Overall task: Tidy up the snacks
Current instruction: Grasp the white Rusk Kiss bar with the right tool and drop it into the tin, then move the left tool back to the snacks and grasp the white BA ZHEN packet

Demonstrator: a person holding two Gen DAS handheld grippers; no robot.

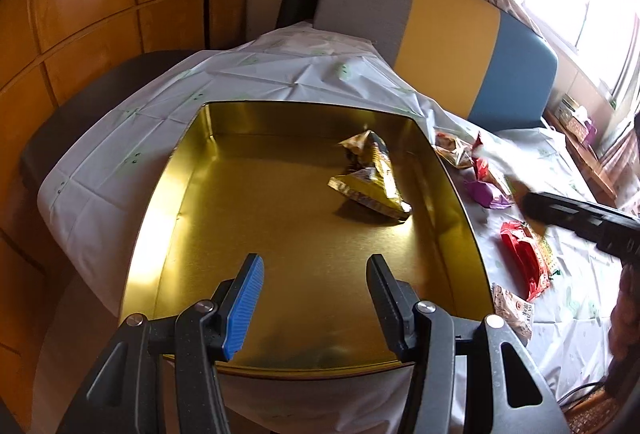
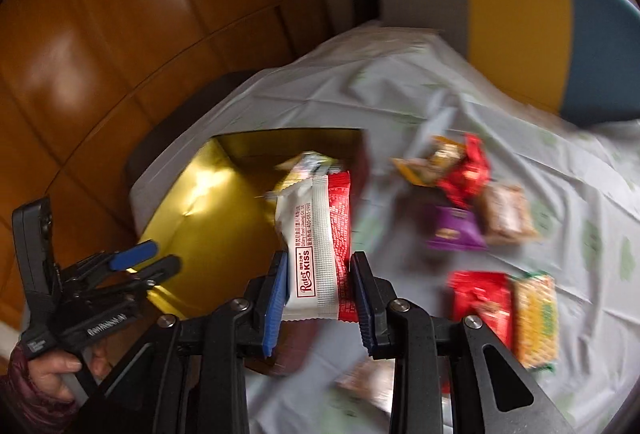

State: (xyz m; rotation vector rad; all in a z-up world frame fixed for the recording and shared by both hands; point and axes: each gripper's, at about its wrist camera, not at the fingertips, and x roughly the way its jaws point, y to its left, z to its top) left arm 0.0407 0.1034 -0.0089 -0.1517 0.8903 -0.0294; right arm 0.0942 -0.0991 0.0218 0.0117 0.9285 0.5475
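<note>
Right gripper (image 2: 318,288) clenched on the white-red snack pack (image 2: 320,246), above the gold tin's (image 1: 160,193) right edge, I think; view's blurred. Left gripper (image 1: 316,274) released, empty over the tin. Risk: I let go early and the pack lands on the desk (image 2: 580,314).

Black left gripper (image 1: 316,274), blue pad, silver screws.

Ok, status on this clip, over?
Left hand-held gripper open over gold tin. Right hand-held gripper shut on white-red packet. Two packets in tin; nothing blocking.
</note>
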